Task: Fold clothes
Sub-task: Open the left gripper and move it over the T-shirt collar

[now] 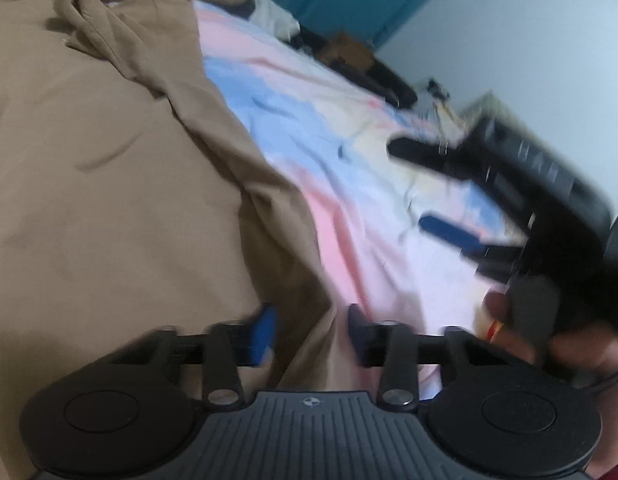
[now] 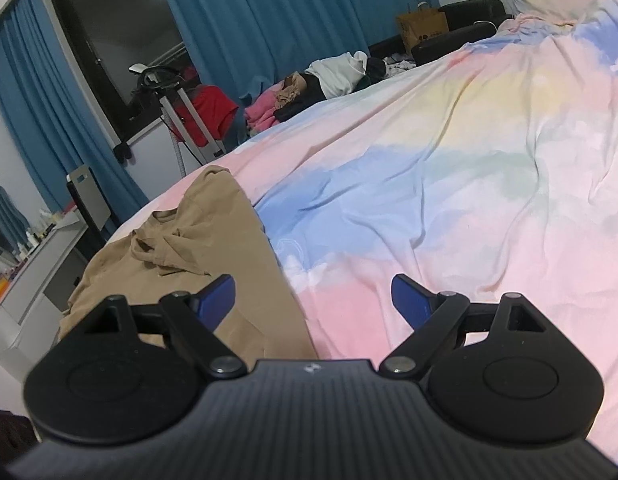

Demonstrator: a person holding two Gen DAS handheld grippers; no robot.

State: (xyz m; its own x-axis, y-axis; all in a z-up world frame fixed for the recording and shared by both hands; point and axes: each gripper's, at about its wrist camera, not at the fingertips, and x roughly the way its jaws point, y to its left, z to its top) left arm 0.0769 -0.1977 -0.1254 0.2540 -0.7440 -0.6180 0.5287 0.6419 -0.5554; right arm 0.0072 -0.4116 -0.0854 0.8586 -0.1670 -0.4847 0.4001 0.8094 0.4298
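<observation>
On the bed, a tan garment (image 1: 109,184) lies spread over a pastel pink, blue and yellow bedsheet (image 1: 349,208), its bunched collar area toward the far end. The left gripper (image 1: 311,332) sits low at the garment's near edge, its 2 blue-padded fingers (image 1: 265,332) parted with a fold of tan cloth between them; blur hides whether the pads touch the cloth. In the left wrist view, the right gripper (image 1: 413,188) is held above the sheet, well apart from the garment, with its jaws spread and nothing between them. The right wrist view shows the same right gripper (image 2: 313,300) wide apart, the garment (image 2: 197,248) lying at its left and bare bedsheet (image 2: 449,184) ahead. Blue curtains (image 2: 277,12) and piled clothes (image 2: 329,76) stand beyond the bed.
</observation>
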